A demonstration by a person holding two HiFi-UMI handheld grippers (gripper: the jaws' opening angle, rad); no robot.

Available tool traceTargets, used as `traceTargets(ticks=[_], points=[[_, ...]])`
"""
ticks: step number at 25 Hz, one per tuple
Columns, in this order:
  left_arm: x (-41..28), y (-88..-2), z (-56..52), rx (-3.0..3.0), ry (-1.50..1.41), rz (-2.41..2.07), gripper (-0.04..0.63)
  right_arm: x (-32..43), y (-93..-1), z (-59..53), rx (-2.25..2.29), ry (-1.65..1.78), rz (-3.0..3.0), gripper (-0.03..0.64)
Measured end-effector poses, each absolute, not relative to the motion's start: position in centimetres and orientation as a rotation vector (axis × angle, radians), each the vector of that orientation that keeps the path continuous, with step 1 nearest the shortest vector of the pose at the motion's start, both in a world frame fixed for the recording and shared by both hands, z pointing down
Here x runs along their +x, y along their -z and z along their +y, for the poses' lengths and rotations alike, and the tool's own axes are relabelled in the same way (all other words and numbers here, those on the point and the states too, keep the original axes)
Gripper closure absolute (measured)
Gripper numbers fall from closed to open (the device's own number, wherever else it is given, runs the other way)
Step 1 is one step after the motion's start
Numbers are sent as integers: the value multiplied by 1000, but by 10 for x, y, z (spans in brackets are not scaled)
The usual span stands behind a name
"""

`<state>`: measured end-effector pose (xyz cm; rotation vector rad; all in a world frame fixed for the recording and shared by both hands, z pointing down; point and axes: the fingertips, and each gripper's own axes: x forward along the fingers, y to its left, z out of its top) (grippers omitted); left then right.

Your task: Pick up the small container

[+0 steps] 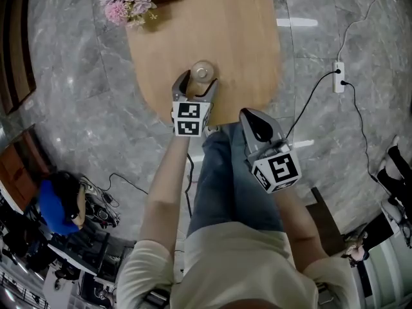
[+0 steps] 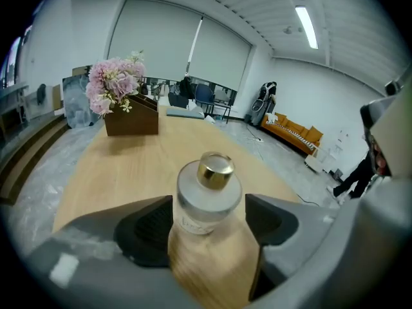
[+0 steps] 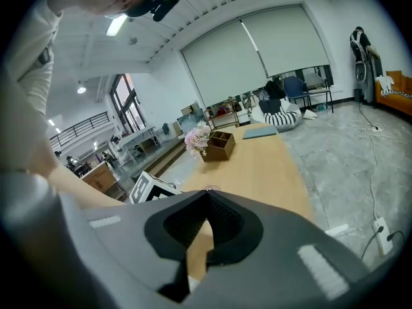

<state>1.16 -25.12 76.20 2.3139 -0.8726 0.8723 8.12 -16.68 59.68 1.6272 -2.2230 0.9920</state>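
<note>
Left gripper (image 1: pixel 197 86) jaws spread wide, small container (image 2: pixel 207 199) standing upright between them on the desk (image 1: pixel 239 38) near its front edge; frosted glass bottle, gold cap, clear gap to the right jaw. Right gripper (image 3: pixel 207 194) jaws pressed together, nothing in them, held off the desk over the person's leg. Pink flowers (image 1: pixel 127 4) at the desk's far end.
</note>
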Motion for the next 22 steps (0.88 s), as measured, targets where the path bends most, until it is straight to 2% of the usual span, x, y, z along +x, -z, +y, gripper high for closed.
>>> traceTargets(ticks=[22], points=[[32,-799,-277,2398,-959,-1003,241,80,-638,-150,1609,-1103,-2199,618]])
